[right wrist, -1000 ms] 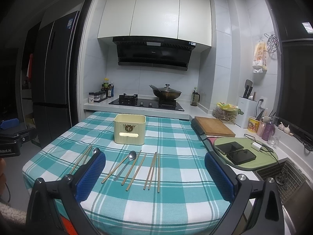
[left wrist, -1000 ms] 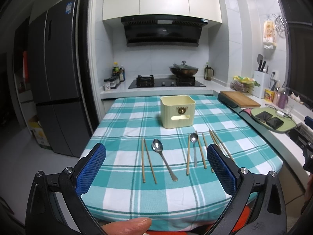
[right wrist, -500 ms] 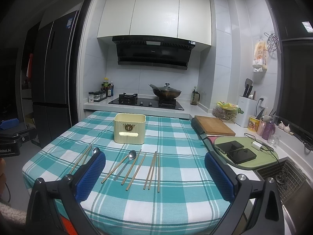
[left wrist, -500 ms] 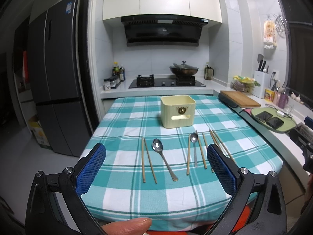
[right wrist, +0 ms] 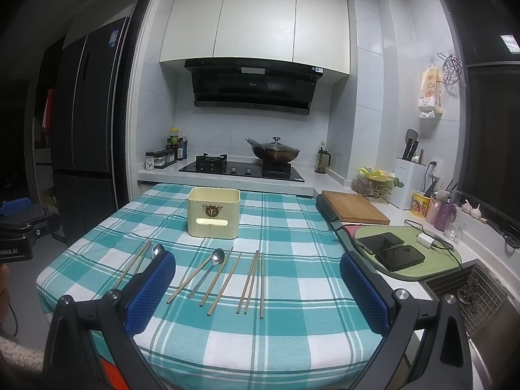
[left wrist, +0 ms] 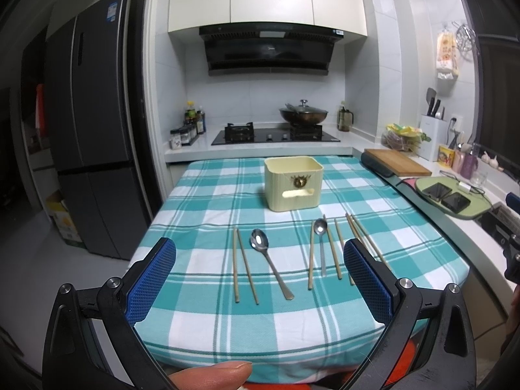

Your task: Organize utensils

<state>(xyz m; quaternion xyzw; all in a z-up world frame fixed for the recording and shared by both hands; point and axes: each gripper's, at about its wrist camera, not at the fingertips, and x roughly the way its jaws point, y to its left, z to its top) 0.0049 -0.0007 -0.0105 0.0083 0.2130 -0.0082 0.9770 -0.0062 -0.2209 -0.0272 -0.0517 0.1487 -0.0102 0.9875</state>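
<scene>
A cream utensil holder [left wrist: 293,183] [right wrist: 213,212] stands mid-table on the teal checked cloth [left wrist: 208,214]. In front of it lie a chopstick pair [left wrist: 241,265], a large spoon [left wrist: 268,259], a small spoon [left wrist: 321,240] among more chopsticks [left wrist: 337,247], and further chopsticks at the right [left wrist: 367,239]. In the right wrist view the small spoon [right wrist: 208,268] and chopsticks [right wrist: 252,281] lie between the fingers. My left gripper [left wrist: 260,279] is open, held back over the table's near edge. My right gripper [right wrist: 256,287] is open too, empty, near the front right.
A wooden board [right wrist: 354,206], a green mat with two phones [right wrist: 403,253] and a sink [right wrist: 471,295] line the right counter. Stove with wok [left wrist: 304,115] behind the table, fridge [left wrist: 87,136] at left. A thumb [left wrist: 211,375] shows at the bottom.
</scene>
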